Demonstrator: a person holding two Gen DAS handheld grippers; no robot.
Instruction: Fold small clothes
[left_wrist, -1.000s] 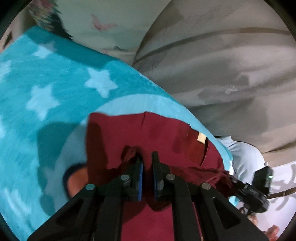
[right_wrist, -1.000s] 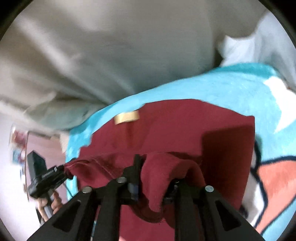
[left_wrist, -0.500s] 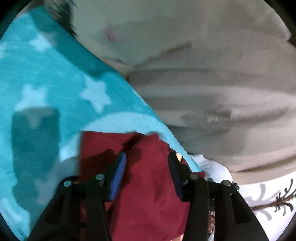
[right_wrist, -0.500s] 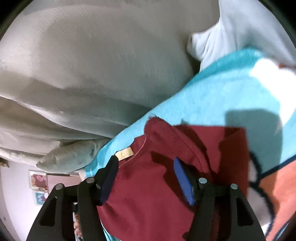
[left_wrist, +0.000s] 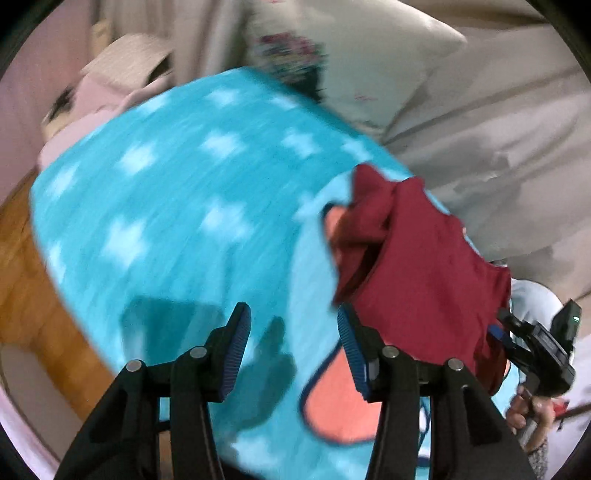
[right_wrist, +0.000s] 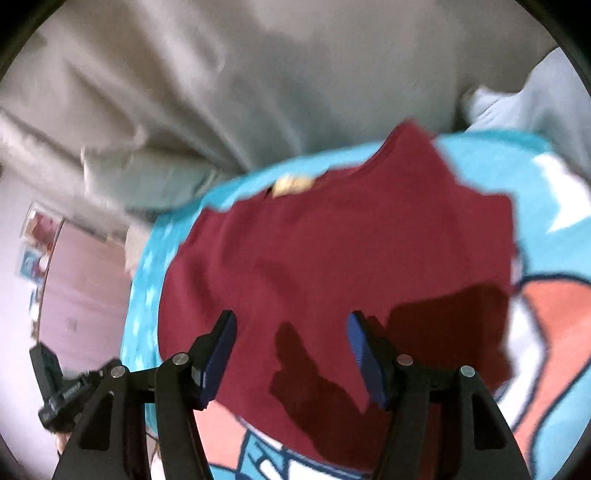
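Note:
A dark red garment (right_wrist: 332, 280) lies folded on a turquoise blanket with white stars (left_wrist: 177, 206). A tan label (right_wrist: 291, 183) shows near its far edge. In the left wrist view the garment (left_wrist: 417, 273) lies to the right, one corner bunched up. My left gripper (left_wrist: 293, 354) is open and empty, above the blanket, left of the garment. My right gripper (right_wrist: 290, 356) is open and empty, raised above the garment's near part. Both views are motion-blurred.
Beige bedding (right_wrist: 258, 74) and a pillow (left_wrist: 369, 55) lie beyond the blanket. A pale blue cloth (right_wrist: 535, 99) lies at the far right. A wooden floor (left_wrist: 33, 295) shows on the left. The other gripper (left_wrist: 543, 350) shows at the right edge.
Both grippers let go of the red garment a second ago, opened, and have pulled back and up. The left one has swung left over the blanket. The garment now lies loose.

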